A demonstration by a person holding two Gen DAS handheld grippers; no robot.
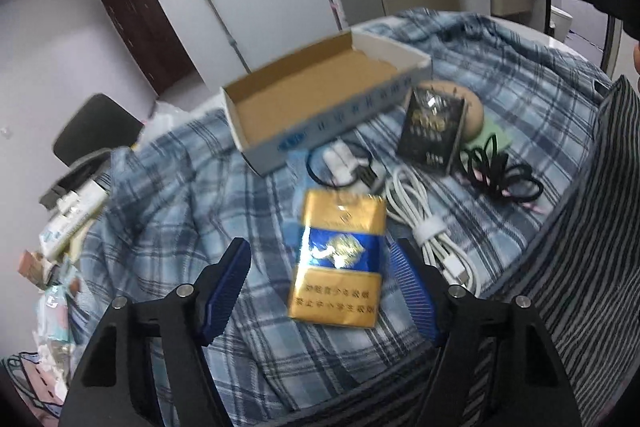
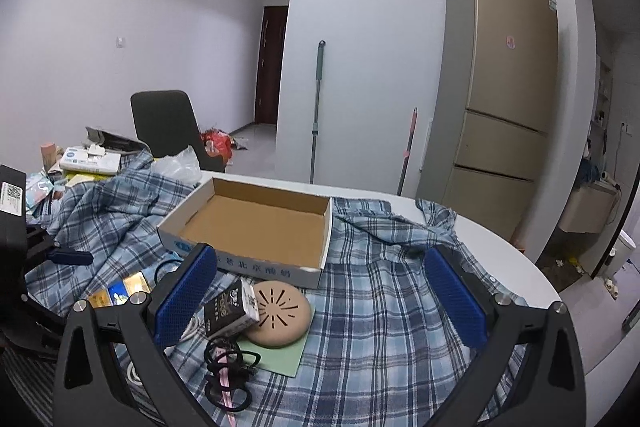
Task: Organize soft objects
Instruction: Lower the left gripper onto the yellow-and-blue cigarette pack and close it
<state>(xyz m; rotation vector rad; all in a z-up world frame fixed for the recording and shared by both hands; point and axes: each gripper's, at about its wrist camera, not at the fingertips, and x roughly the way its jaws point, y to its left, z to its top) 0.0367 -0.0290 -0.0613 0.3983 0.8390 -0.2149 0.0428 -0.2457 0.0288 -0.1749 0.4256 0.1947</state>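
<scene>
An open cardboard box lies empty on a blue plaid cloth. My left gripper is open, its blue pads either side of a gold and blue packet, not gripping it. Beyond lie a white cable, black hair ties, a black packet, a tan disc on a green pad, and a white clip. My right gripper is open and empty above the cloth.
A black chair stands beyond the table. Papers and boxes pile at the left end. A striped cloth lies at the right. A fridge, a mop handle and the white table edge are behind.
</scene>
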